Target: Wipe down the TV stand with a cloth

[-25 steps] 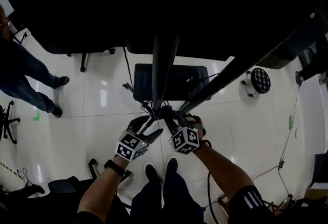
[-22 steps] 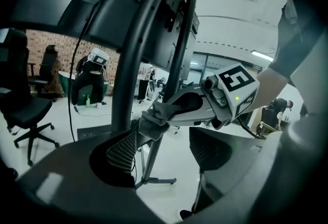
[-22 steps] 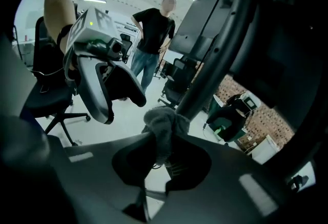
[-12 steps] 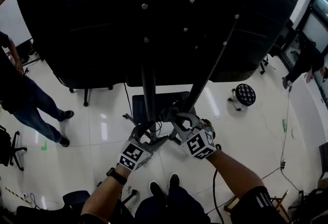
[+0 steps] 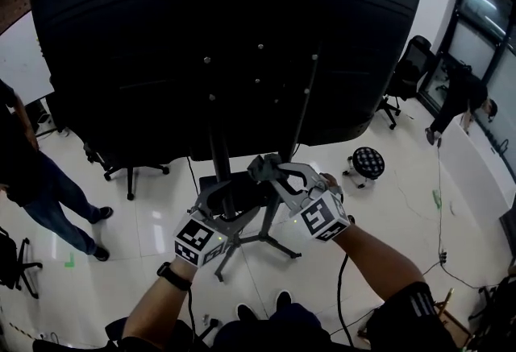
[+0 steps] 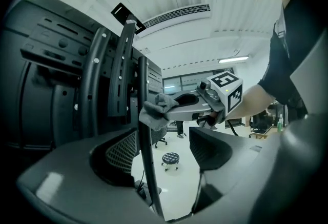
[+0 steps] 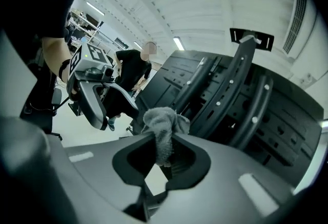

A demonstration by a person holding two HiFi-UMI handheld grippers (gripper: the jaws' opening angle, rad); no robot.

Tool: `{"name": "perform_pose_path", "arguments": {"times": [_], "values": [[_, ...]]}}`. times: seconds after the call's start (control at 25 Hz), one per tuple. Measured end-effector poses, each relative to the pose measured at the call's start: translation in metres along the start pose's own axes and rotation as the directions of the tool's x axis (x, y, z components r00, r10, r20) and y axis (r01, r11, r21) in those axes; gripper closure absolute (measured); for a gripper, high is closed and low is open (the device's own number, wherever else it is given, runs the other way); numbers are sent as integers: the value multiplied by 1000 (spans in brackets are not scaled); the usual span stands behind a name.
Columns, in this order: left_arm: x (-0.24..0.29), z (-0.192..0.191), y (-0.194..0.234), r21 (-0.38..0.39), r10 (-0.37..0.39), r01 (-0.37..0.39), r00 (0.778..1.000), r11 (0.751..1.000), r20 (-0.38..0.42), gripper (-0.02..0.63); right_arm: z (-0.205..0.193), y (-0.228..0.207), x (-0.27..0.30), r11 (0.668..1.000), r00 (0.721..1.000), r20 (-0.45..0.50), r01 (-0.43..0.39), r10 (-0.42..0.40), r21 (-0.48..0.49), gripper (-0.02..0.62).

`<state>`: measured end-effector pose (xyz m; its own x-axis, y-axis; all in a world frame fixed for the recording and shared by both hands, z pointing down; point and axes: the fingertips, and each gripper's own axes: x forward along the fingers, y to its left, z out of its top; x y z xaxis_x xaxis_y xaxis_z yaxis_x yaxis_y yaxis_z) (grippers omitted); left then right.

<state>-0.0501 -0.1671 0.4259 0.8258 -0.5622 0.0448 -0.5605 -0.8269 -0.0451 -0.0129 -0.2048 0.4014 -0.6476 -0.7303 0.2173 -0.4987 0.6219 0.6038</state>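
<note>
while right gripper [image 5: 268,171] jaws clamp cloth [image 7: 163,119] | left gripper [image 6: 163,150] jaws apart around tv stand pole [image 6: 147,166]

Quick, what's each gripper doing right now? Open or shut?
Left gripper: open, fingers apart on either side of the stand's thin pole.
Right gripper: shut on the grey cloth.

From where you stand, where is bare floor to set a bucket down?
Bare tiles lie between the stool and the stand's base, and left of the base toward the bystander. Crowded at the pole: left gripper, right gripper with cloth.
</note>
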Motion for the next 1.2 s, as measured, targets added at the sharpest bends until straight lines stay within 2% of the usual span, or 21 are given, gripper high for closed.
{"name": "perform_pose_path", "arguments": {"times": [0.16,0.36,0.6,0.88,1.04,1.2], "values": [[3,35,-3,59,2,-3,1000,998,27,264,36,-46,-19,997,997,54,54,-51,-53,561],[21,77,-10,95,-4,-2,997,995,71,264,85,-110,-48,986,987,114,123,-110,-116,561],[48,129,-11,137,21,-35,995,990,98,264,115,-185,-63,975,984,131,143,-122,-169,561],[85,200,-6,180,60,-89,985,980,163,264,138,-256,-49,984,989,115,108,-91,-145,561],[104,229,5,197,88,-124,979,972,181,264,136,-272,-31,982,994,91,71,-56,-173,561],[118,237,14,187,119,-151,978,971,174,264,128,-276,-21,980,996,85,39,-22,-196,561]]}}
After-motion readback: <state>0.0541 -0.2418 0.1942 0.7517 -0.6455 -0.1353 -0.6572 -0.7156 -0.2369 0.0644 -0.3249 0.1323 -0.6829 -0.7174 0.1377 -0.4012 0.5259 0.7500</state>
